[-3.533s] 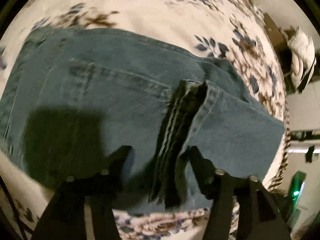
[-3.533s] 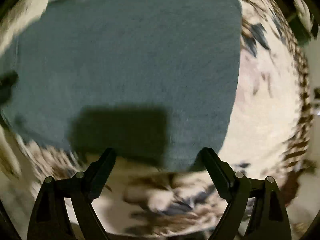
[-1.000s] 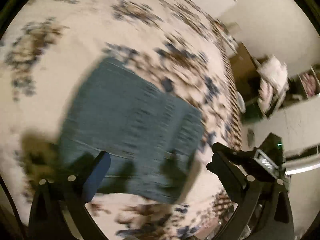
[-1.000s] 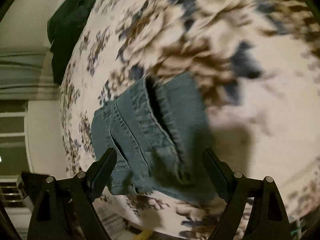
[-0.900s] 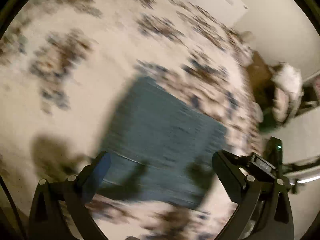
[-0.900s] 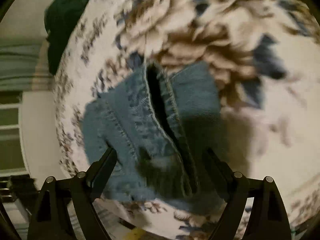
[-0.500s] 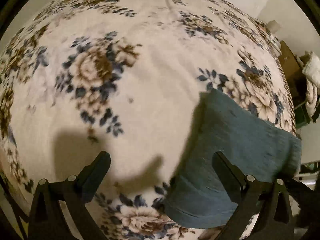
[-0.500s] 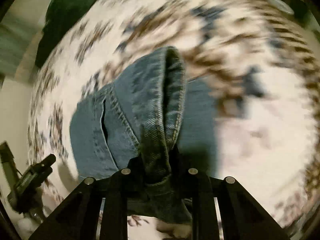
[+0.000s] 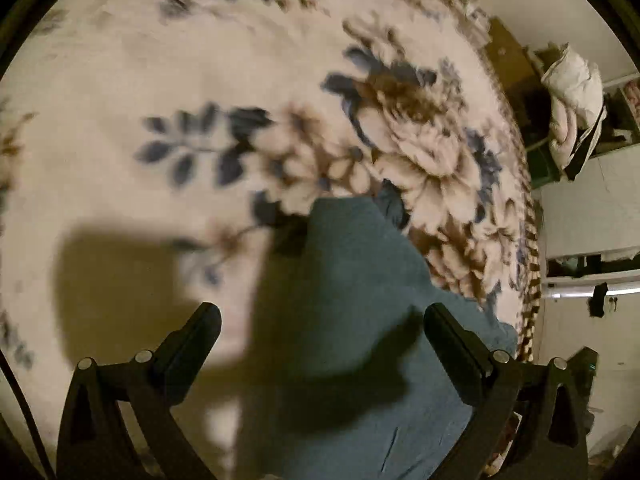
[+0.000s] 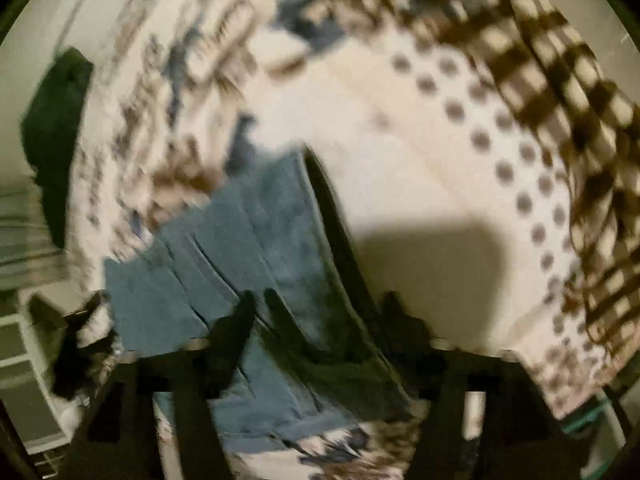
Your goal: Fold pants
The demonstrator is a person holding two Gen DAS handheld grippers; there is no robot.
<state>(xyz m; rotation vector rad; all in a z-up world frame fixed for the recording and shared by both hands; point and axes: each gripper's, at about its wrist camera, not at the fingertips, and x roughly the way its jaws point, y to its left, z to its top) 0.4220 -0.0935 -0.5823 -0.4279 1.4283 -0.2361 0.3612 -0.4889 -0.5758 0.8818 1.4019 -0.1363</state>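
1. The pants (image 9: 360, 320) are a folded blue denim bundle lying on a floral blanket (image 9: 160, 80) that covers a bed.
2. In the left wrist view the left claw (image 9: 320, 320) hangs above the pants with its two fingers spread wide apart and nothing between them; it is open.
3. The denim lies under and between those fingers, running from the middle of the frame down to the bottom edge and toward the right finger (image 9: 456, 344).
4. A dark shadow of the claw falls on the blanket left of the pants and across the near part of the denim.
5. A large brown and blue flower print sits just beyond the pants, toward the bed's far edge.
6. Past that edge, well away from the pants, a white bundle (image 9: 572, 104) rests on furniture by the wall.
7. The right wrist view is badly blurred. The right claw (image 10: 316, 320) has its fingers apart, with stacked denim folds (image 10: 248, 256) between them; whether either finger touches the cloth cannot be told.
8. Right of the pants there, the blanket shows a dotted band and a brown checked border (image 10: 560, 80).
9. A dark green garment (image 10: 56, 128) lies far left of the pants.
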